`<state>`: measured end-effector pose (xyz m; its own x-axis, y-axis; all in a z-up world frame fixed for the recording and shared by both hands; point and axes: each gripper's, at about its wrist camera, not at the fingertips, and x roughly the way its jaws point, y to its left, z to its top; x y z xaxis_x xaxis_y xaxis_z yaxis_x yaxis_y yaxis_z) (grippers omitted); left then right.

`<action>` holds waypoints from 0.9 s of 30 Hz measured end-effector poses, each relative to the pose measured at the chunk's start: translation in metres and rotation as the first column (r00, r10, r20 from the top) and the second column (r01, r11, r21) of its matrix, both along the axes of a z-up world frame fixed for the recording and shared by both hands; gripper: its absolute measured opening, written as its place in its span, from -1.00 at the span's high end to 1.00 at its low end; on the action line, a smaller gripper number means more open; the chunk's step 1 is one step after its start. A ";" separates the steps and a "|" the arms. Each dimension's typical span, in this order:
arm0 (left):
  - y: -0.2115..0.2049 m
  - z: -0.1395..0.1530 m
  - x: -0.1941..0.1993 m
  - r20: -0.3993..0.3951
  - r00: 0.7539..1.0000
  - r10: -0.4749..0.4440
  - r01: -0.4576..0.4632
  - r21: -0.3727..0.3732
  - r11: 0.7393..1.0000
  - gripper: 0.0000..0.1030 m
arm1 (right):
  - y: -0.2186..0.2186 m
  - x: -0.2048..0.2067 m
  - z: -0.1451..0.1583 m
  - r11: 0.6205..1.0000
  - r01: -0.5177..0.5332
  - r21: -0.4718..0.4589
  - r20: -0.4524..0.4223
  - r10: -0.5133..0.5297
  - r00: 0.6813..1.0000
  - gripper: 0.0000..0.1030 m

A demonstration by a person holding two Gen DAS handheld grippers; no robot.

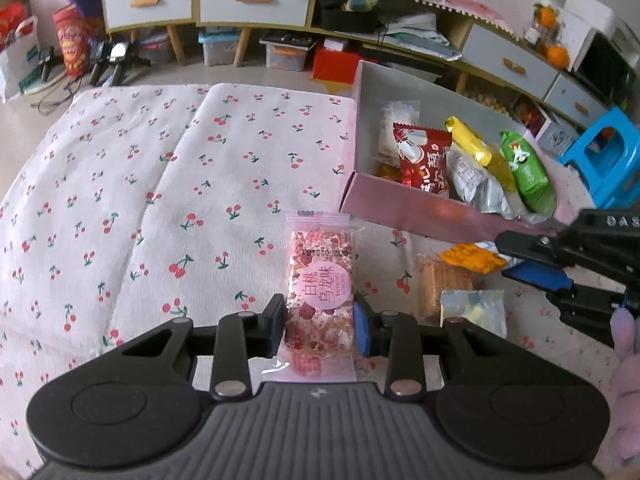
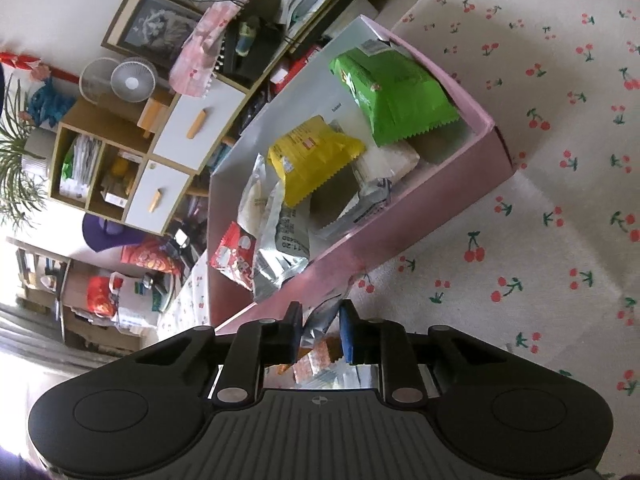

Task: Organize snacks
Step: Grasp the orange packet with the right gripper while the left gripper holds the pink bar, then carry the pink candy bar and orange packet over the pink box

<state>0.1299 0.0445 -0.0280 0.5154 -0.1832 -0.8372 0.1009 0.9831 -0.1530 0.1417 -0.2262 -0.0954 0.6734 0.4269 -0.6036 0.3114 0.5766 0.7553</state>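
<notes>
While the left gripper (image 1: 320, 330) pinches the pink nougat bar (image 1: 320, 292) lengthwise, the pink box (image 1: 432, 210) lies ahead-right; the right gripper (image 2: 320, 330) clamps a silver wrapper (image 2: 318, 326).

one pink box (image 1: 420, 212), two claws (image 1: 320, 326)

Left claw (image 1: 320, 330) and right claw (image 2: 320, 334) both clamped

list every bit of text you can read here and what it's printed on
"白桃乌龙味": round pink label on the pink snack bar.
"DAS": right hand-held gripper, cut off by the frame edge.
"1.20": silver wrapper, part of a date.
Red packet: large characters, not clearly legible.
Green packet, yellow packet: print too blurred.
</notes>
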 end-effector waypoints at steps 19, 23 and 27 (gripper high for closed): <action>-0.003 0.010 -0.005 -0.019 0.999 0.034 -0.036 -0.094 0.995 0.39 | -0.040 -0.027 0.018 0.998 0.041 0.046 0.006 -0.041 0.999 0.77; -0.008 0.012 -0.005 -0.013 0.999 0.031 -0.032 -0.107 0.994 0.39 | -0.047 -0.032 0.027 0.998 0.043 0.047 0.030 -0.045 0.999 0.77; -0.011 0.014 -0.006 -0.005 1.000 0.028 -0.028 -0.121 0.992 0.39 | -0.054 -0.033 0.032 0.997 0.055 0.054 0.049 -0.058 0.997 0.77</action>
